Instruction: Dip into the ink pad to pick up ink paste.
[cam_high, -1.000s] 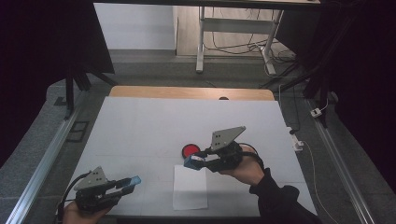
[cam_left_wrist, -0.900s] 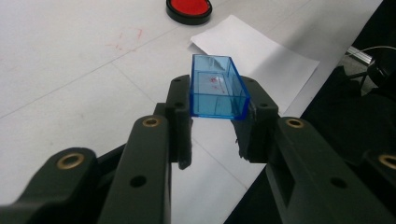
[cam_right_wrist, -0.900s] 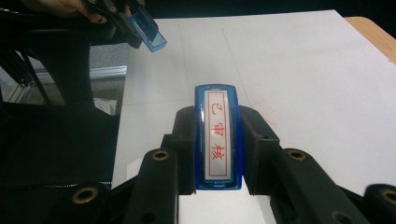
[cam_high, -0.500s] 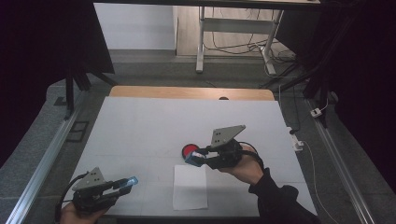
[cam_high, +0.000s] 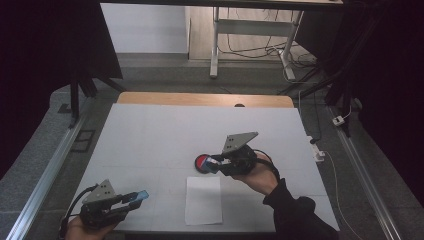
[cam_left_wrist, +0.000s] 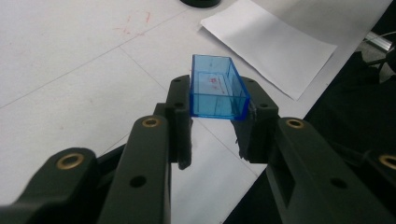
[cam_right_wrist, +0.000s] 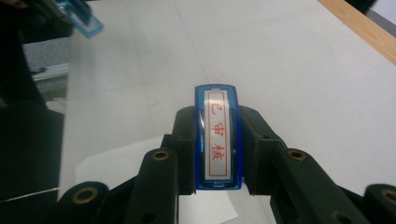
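Observation:
My left gripper is near the table's front left corner, shut on a clear blue plastic cap. In the left gripper view the cap sits crosswise between the fingertips, its hollow side up. My right gripper is shut on a blue stamp whose white label bears red characters. The stamp's end hangs at the right edge of a round red ink pad. Whether it touches the pad I cannot tell.
A white sheet of paper lies just in front of the ink pad, between the two hands. The white table top ends in a wooden strip at the far side. A metal rail runs along the left.
My right gripper has shifted a little away from the person, bringing the stamp over the ink pad's edge. The left gripper has stayed put.

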